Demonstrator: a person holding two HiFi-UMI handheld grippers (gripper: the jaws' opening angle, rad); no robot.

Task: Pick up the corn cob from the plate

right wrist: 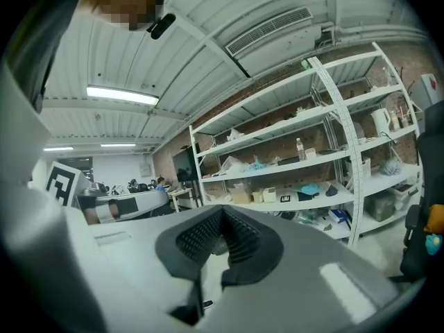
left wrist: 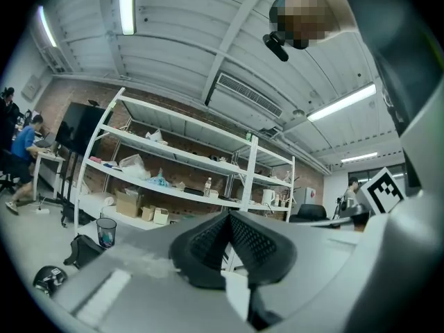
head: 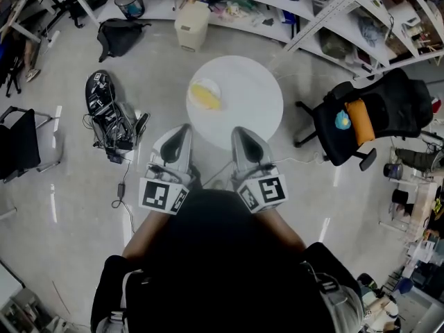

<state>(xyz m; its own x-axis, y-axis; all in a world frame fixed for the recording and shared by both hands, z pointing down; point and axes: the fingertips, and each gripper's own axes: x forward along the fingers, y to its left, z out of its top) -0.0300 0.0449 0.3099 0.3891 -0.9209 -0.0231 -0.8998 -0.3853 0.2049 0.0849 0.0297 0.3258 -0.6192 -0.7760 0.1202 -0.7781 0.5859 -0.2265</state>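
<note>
In the head view a yellow corn cob (head: 205, 96) lies on a small white plate (head: 206, 83) at the left side of a round white table (head: 253, 96). My left gripper (head: 184, 127) and right gripper (head: 237, 130) are held side by side at the table's near edge, both pointing toward it and short of the plate. Each is shut with nothing between its fingers. The left gripper view shows the closed left gripper (left wrist: 229, 218) against shelves and ceiling. So does the right gripper view, with the closed right gripper (right wrist: 220, 214). Neither of these views shows the corn.
A black office chair (head: 368, 116) with an orange cushion stands right of the table. Left of it on the floor are a black device with tangled cables (head: 111, 116) and a black bag (head: 119, 37). A beige bin (head: 192, 25) and white shelving (head: 229, 5) lie beyond.
</note>
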